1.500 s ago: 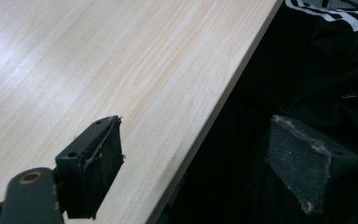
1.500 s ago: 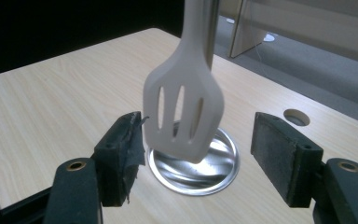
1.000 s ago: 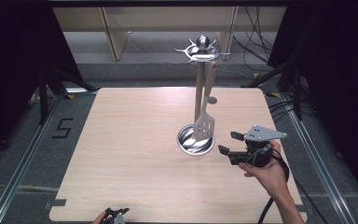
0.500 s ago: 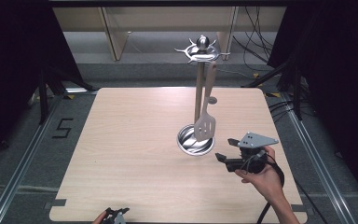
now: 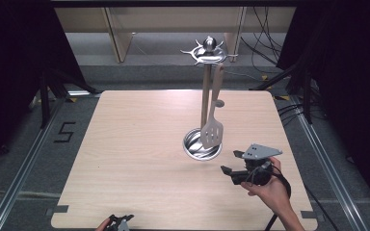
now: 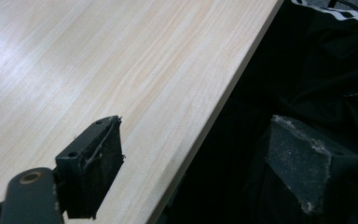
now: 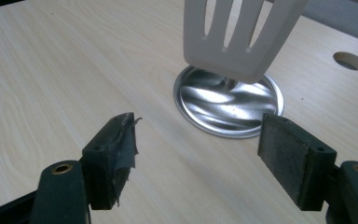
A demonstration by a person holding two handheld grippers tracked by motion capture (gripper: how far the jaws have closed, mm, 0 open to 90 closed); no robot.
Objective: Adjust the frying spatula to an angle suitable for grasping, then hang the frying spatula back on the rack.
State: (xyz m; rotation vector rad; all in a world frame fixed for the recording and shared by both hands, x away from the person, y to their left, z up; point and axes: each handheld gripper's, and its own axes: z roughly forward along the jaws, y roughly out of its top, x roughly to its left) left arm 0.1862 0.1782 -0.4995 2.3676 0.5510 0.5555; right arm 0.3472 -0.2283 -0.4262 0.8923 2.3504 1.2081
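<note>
A steel utensil stand [image 5: 205, 96] rises from a round shiny base [image 5: 202, 144] [image 7: 228, 102] on the wooden table [image 5: 139, 144]. A pale slotted spatula [image 5: 213, 129] [image 7: 240, 35] hangs from the stand's top ring, its blade just above the base. My right gripper [image 5: 229, 165] [image 7: 200, 149] hovers open, with nothing between its jaws, a short way right of and nearer than the base, pointing left toward it. My left gripper [image 5: 118, 224] [image 6: 205, 172] sits open at the table's near edge, one jaw over the wood and the other past the edge.
A round hole [image 7: 349, 60] in the tabletop lies behind the base in the right gripper view. Metal rails [image 5: 24, 163] run along the floor on both sides. Cables [image 5: 265, 53] and shelf legs stand beyond the far edge. Dark clothing [image 6: 317, 70] lies past the near edge.
My right gripper has drawn back from the base toward the near right of the table. The spatula stays hanging on the stand. The left gripper has not moved.
</note>
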